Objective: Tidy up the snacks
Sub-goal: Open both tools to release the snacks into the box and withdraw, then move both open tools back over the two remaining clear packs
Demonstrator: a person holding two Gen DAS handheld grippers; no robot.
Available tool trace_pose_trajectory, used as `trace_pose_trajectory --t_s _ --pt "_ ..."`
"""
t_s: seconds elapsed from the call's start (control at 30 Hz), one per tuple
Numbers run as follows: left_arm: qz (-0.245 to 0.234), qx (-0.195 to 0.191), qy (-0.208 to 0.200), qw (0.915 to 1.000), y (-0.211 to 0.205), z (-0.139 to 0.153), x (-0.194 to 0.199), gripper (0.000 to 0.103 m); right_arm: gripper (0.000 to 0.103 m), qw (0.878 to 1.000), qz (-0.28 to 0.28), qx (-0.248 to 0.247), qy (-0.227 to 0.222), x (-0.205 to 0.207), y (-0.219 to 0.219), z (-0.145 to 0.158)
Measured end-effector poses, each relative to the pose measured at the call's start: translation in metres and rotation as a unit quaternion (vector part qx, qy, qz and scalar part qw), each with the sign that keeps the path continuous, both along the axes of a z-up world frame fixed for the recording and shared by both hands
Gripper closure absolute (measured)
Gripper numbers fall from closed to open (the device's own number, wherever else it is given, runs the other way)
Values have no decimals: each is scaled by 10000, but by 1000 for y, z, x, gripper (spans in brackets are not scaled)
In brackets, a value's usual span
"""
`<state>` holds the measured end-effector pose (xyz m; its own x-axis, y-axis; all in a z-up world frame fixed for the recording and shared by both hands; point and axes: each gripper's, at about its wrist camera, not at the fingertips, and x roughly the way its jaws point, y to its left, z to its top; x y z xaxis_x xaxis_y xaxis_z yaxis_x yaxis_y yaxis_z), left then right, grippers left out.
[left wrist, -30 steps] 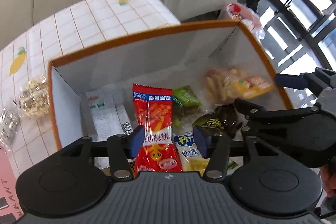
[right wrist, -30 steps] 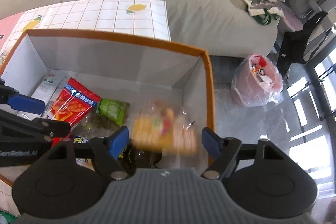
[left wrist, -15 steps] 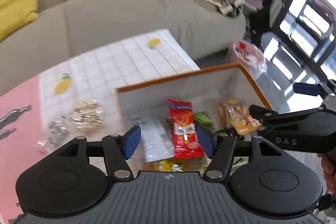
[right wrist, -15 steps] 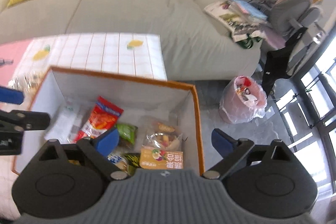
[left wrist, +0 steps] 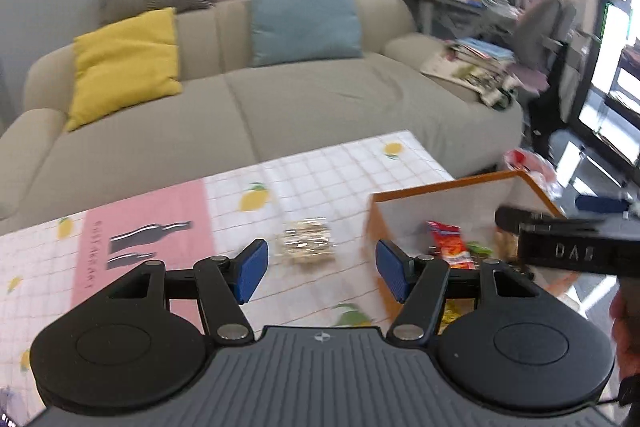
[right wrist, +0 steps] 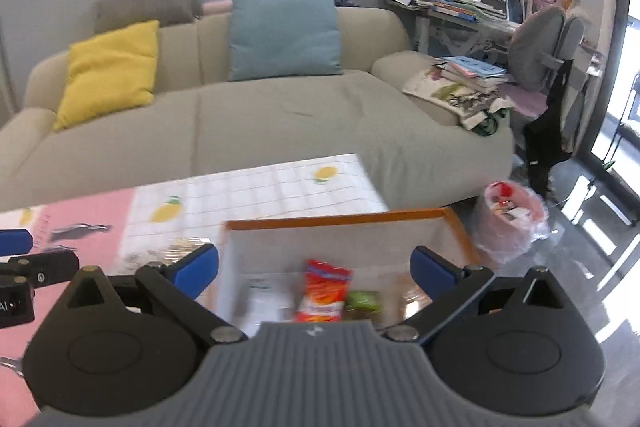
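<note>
Right gripper (right wrist: pixel 314 269) at the bottom of the frame, blue-padded jaws opening, nothing between them. Below it sits an orange-rimmed white box (right wrist: pixel 340 217) with a red snack bag (right wrist: pixel 324 291) inside.

The left gripper (left wrist: pixel 318 269) points forward and down, its blue pads (left wrist: pixel 250 269) spread apart with nothing between them. The right gripper (right wrist: pixel 314 269) also tilts down; its jaws are opening, already very wide, and empty between the blue pads (right wrist: pixel 430 269). In the left wrist view the right gripper (left wrist: pixel 560 235) sits just to the right of the left one and a little farther. A hand (left wrist: pixel 626 331) grips it from below at the right edge.
</note>
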<state>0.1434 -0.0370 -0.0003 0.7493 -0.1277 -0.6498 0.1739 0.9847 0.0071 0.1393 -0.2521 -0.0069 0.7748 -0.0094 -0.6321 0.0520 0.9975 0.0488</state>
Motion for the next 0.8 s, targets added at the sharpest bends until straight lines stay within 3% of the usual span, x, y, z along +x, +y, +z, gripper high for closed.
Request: trace_pose_trajectory --t_s 0.3,0.6,0.8 --pt "556 -371 -23 9978 75 -21 -24 30 4 9988 206 428 114 -23 74 -36" --pt "740 -519 247 9956 116 -60 -29 30 5 9979 640 125 12 -34 121 -66" --pt "802 -639 437 9938 131 -79 -21 30 12 9930 1149 -217 -137 -29 144 -77"
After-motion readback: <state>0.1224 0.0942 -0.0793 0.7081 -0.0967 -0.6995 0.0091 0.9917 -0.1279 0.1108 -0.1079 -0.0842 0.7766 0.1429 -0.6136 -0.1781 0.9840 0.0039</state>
